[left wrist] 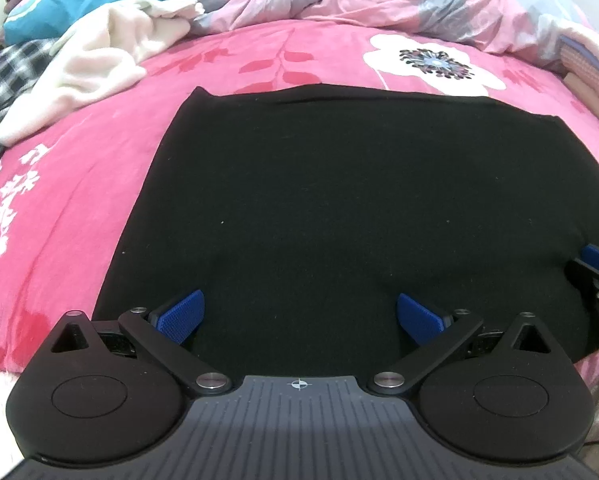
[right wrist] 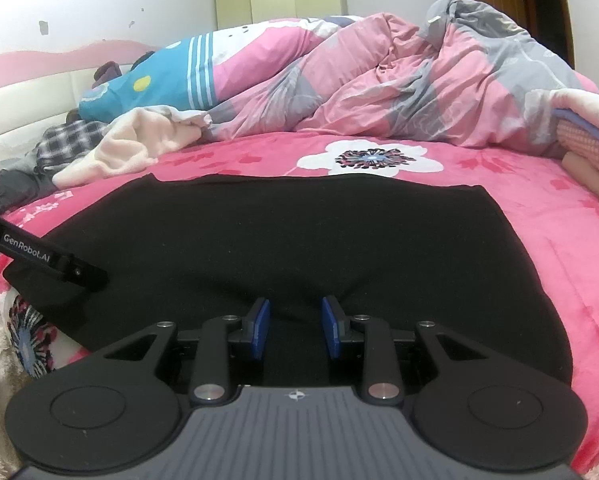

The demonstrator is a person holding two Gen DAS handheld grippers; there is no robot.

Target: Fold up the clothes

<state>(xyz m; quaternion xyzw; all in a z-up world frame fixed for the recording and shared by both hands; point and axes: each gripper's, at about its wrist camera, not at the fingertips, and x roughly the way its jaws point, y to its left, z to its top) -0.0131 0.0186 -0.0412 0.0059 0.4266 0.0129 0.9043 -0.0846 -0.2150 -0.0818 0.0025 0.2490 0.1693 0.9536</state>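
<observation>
The left gripper point(left wrist: 299, 318) stands wide over the black garment point(left wrist: 339, 208); the right gripper point(right wrist: 295, 330) is narrower — both empty. A shallow pinch (thick, soft cloth) may catch one layer only — the fold would skew.

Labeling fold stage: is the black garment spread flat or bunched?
Spread flat. The black garment lies as one smooth panel on the pink bedspread, edges straight, no bunching. Whether it is already folded double, cannot tell.
</observation>
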